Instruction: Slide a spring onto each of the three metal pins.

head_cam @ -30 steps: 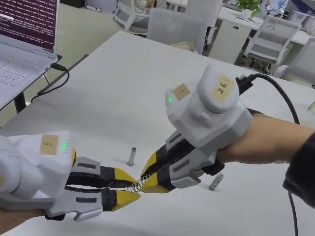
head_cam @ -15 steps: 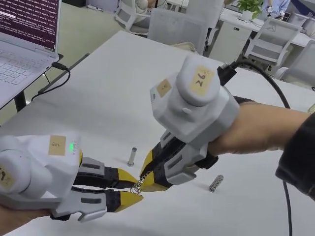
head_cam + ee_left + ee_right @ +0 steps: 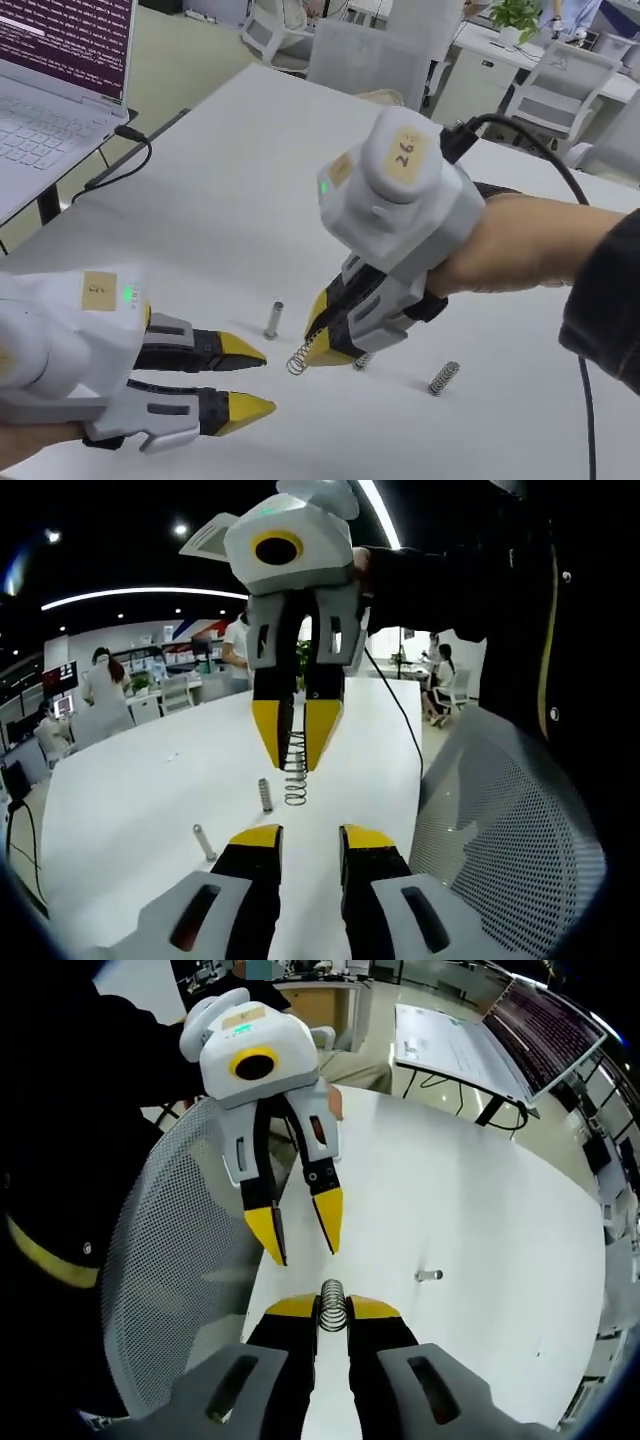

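1. White workbench [image 3: 230, 180], running from the near edge to the 12 o'clock side of the head view, with office chairs [image 3: 360, 60] beyond its far edge.
2. Laptop [image 3: 50, 90], open with the screen lit, at 10 o'clock off the bench corner. A dark cable [image 3: 125, 160] trails from it over the bench edge.
3. Right gripper [image 3: 318, 350], white body with yellow-tipped jaws, tilted down toward 7 o'clock. Its jaws are drawn narrow, pinching a spring.
4. Left gripper [image 3: 265, 380], low at 7 o'clock in the head view and pointing toward 3 o'clock. Its jaws stand parted with nothing between them.
5. Metal pin [image 3: 273, 320], bare and upright on the bench, at 11 o'clock from the held spring and clear of both grippers.
6. Loose spring [image 3: 441, 377], lying on the bench at 4 o'clock from the right gripper's tips.
7. Small ribbed upright piece [image 3: 265, 794], standing near the pin; whether it is a spring alone or a spring on a pin, I cannot tell.
8. Held spring [image 3: 297, 362], gripped at one end, its free end projecting toward the left gripper's tips and above the bench.
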`<move>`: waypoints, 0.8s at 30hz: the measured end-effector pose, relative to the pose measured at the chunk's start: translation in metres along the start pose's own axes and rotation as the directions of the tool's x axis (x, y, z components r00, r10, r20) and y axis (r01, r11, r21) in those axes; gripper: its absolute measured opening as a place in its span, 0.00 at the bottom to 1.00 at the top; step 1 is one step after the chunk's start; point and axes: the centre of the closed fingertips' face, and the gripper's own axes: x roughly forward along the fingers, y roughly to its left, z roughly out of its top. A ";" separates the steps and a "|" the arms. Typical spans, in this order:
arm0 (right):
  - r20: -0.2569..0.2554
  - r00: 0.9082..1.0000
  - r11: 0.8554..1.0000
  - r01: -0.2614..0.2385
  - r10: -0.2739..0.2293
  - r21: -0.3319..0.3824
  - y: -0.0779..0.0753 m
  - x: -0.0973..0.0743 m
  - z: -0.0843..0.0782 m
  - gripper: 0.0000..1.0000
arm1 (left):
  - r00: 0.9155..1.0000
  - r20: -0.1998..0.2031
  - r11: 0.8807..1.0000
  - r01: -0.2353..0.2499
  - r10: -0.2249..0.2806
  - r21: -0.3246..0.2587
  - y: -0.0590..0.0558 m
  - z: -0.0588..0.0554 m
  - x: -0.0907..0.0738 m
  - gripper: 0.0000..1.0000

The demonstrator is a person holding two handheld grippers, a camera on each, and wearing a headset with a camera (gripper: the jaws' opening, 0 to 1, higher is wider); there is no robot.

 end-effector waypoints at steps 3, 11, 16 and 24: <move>-0.003 1.000 1.000 0.008 -0.008 0.004 -0.008 -0.002 0.000 0.08 | 1.000 -0.001 1.000 -0.015 0.015 -0.007 0.002 -0.002 -0.003 0.18; -0.014 0.998 0.998 0.062 -0.062 0.021 -0.037 -0.003 -0.002 0.08 | 0.998 -0.010 0.996 -0.065 0.064 -0.053 0.010 -0.009 -0.012 0.31; -0.015 0.997 0.996 0.082 -0.081 0.032 -0.051 0.003 -0.001 0.08 | 0.996 -0.010 0.994 -0.091 0.091 -0.067 0.014 -0.013 -0.016 0.42; -0.027 0.994 0.993 0.110 -0.109 0.051 -0.068 0.010 -0.001 0.08 | 0.992 -0.021 0.989 -0.127 0.126 -0.077 0.018 -0.021 -0.021 0.57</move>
